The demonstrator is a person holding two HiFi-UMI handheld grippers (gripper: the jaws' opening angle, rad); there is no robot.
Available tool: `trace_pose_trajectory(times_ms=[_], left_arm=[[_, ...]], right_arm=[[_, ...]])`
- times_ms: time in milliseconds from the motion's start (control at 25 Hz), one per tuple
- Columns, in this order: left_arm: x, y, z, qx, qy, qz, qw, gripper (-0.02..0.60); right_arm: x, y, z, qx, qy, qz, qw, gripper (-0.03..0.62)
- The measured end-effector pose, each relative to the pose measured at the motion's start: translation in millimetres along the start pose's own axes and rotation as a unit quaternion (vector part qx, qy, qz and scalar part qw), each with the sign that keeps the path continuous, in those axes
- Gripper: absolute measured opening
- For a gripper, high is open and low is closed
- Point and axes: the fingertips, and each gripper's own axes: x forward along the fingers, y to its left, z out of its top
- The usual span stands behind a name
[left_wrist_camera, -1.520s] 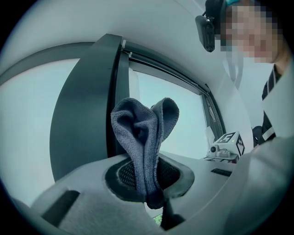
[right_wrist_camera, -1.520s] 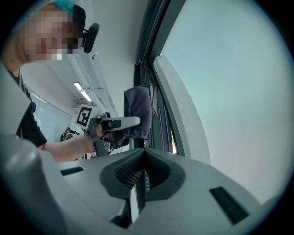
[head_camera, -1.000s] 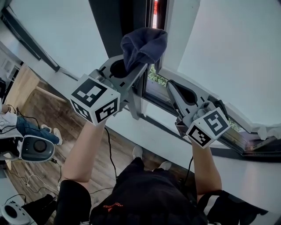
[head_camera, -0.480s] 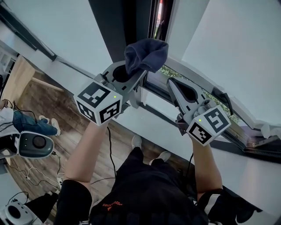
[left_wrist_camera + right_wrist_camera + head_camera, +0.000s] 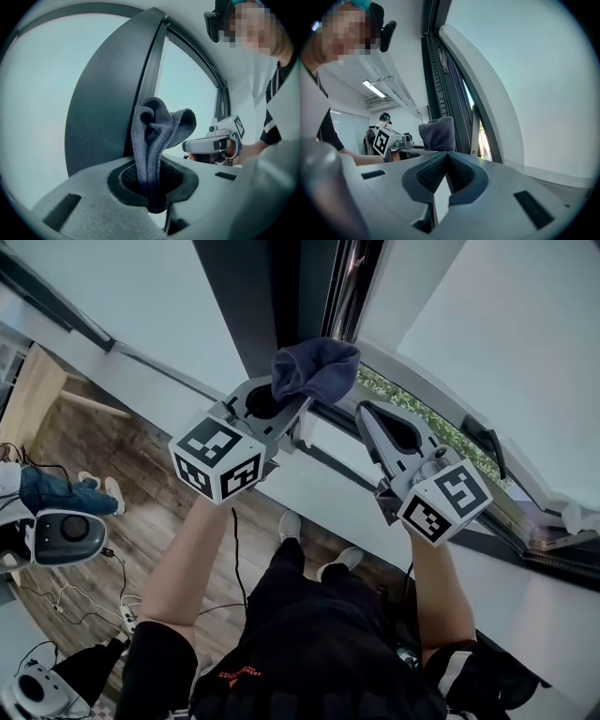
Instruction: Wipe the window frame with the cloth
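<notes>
Head view: your left gripper (image 5: 279, 407) holds the dark cloth (image 5: 317, 367) up near the window frame (image 5: 281, 296). Left gripper view: its jaws clamp the cloth's bunched lower end. Right gripper view: your right gripper (image 5: 446, 171) is closed, nothing between its jaws.

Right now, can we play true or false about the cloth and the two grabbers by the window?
1. The left gripper is pinching the cloth. True.
2. The cloth is bright red. False: it is a dark blue-grey.
3. The right gripper is holding something too. False: its jaws are together with nothing between them.
4. The window frame next to the cloth is dark. True.
5. The cloth is lying on the floor. False: it is held up in the air near the window frame.
</notes>
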Motion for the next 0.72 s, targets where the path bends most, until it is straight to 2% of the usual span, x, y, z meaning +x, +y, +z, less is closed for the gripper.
trace_pose_trajectory(times_ms=[480, 720], left_arm=[[10, 15, -76, -0.025, 0.044, 0.002, 0.9987, 0.052], [11, 20, -101, -0.032, 0.061, 0.005, 0.9976, 0.052]], right_arm=[[1, -10, -33, 0.019, 0.026, -0.009, 0.999, 0.002], [3, -11, -43, 0.025, 0.034, -0.013, 0.999, 0.002]])
